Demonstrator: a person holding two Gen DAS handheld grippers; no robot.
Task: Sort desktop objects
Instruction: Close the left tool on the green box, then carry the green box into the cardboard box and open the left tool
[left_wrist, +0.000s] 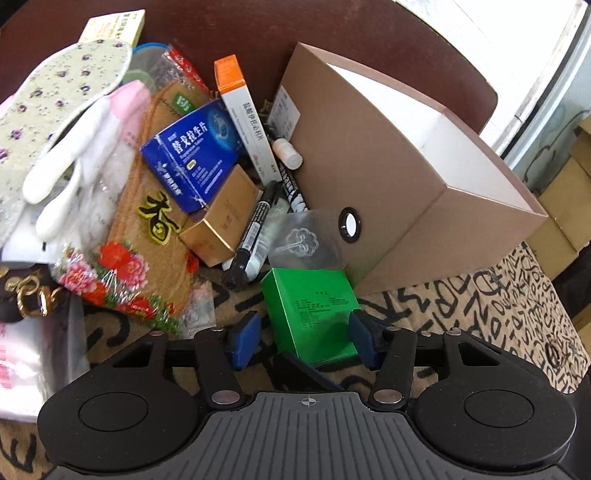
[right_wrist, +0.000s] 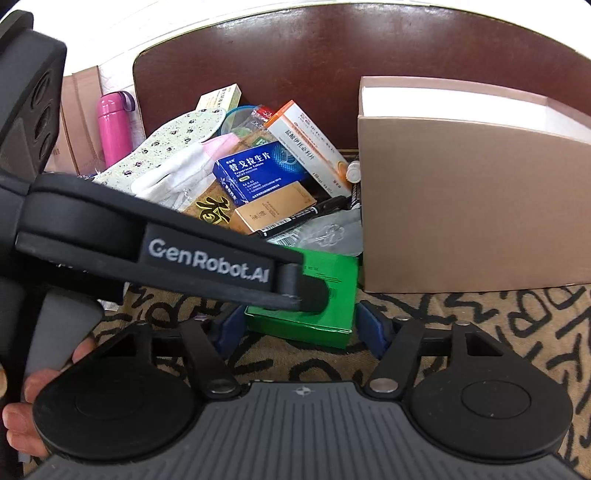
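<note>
The green box lies at 6 o'clock of the pile, between the half-open pads of both tools, left and right; whether they press it I cannot tell. Only the right view shows a pink bottle at 10 o'clock.

The tabletop is covered by a tan cloth printed with black scribbled letters. On it lies a small green cardboard box, flat on the cloth. Just behind it stands a large open rose-gold cardboard box with a white inside, resting on the cloth. Left of that box sits a loose heap: a brown woven insole with red flowers, black marker pens and a clear plastic packet.
</note>
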